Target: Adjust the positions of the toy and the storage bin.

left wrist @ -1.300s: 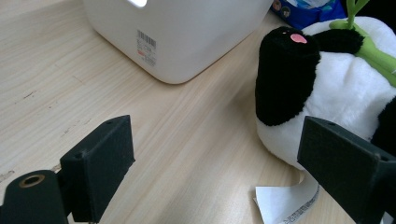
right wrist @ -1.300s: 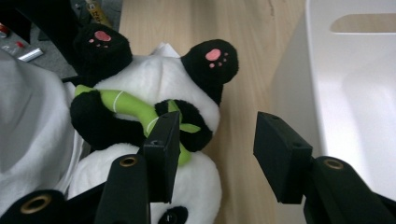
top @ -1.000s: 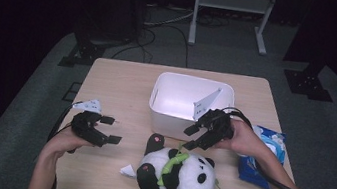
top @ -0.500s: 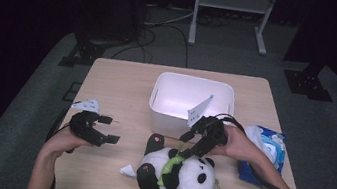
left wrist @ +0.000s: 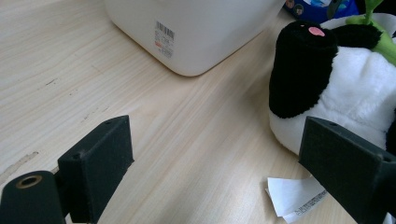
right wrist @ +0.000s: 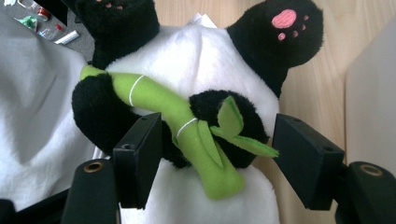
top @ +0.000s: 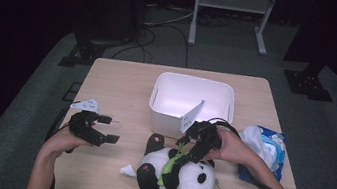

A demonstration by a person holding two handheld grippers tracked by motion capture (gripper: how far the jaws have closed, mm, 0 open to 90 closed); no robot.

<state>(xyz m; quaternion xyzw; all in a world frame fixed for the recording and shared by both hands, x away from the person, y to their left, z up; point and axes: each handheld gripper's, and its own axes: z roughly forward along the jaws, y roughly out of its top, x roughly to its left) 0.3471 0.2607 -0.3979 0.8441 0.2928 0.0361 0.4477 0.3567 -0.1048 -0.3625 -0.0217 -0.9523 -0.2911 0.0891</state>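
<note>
panda belly partly hidden behind right gripper; barcode label print too small to read

The white bin carries a barcode sticker too small to read, and the print on the paper tag beside the panda is illegible.

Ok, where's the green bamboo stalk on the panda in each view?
High view: the bamboo stalk lies across the panda, under the right gripper.
Left gripper view: a green tip at the top right edge.
Right gripper view: centre, between the open jaws.
Shared landmark: the white bin, beside the panda.
</note>
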